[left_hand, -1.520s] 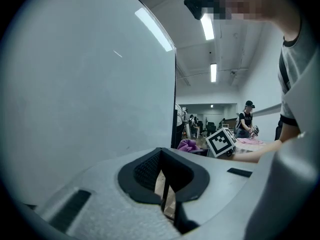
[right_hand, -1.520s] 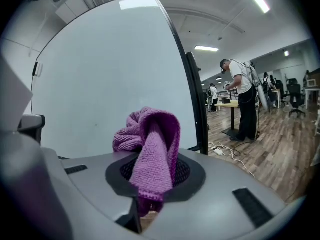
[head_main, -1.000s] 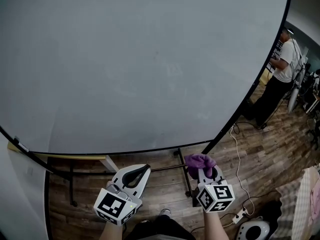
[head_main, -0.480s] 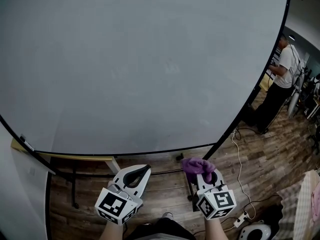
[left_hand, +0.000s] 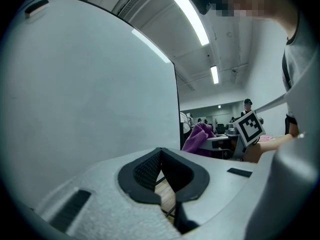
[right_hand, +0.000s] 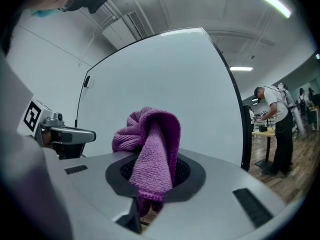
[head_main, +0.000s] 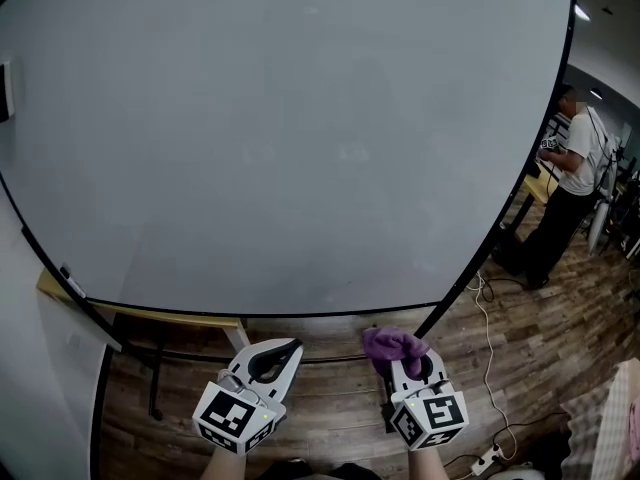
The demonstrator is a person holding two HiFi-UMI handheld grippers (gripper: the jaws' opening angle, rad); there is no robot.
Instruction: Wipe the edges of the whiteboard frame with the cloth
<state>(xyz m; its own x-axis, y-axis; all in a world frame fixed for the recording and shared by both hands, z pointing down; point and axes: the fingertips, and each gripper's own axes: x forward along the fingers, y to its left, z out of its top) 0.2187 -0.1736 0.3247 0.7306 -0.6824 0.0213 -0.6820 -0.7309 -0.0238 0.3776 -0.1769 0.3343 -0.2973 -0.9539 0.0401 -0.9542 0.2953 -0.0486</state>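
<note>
The big whiteboard [head_main: 300,138] fills the head view, and its thin black frame [head_main: 300,314] curves along the bottom and up the right side. Below the bottom edge, my right gripper [head_main: 400,353] is shut on a bunched purple cloth [head_main: 393,343], a short way from the frame. In the right gripper view the cloth [right_hand: 150,144] sticks up between the jaws in front of the whiteboard [right_hand: 165,84]. My left gripper [head_main: 283,349] hangs beside it, shut and empty. The left gripper view shows its pads [left_hand: 147,169] meeting, with the frame's [left_hand: 178,109] right edge and the cloth [left_hand: 197,136] beyond.
A person [head_main: 565,188] stands at the right by a desk. A white cable and power strip [head_main: 487,458] lie on the wooden floor. The board's stand bars [head_main: 200,353] and a wooden ledge [head_main: 150,316] run under the bottom edge. A small marker [head_main: 72,280] sits at the lower left of the frame.
The head view has tilted upward, so the board's bottom edge and both grippers sit lower in the picture. Both grippers keep their places relative to each other; the cloth stays held.
</note>
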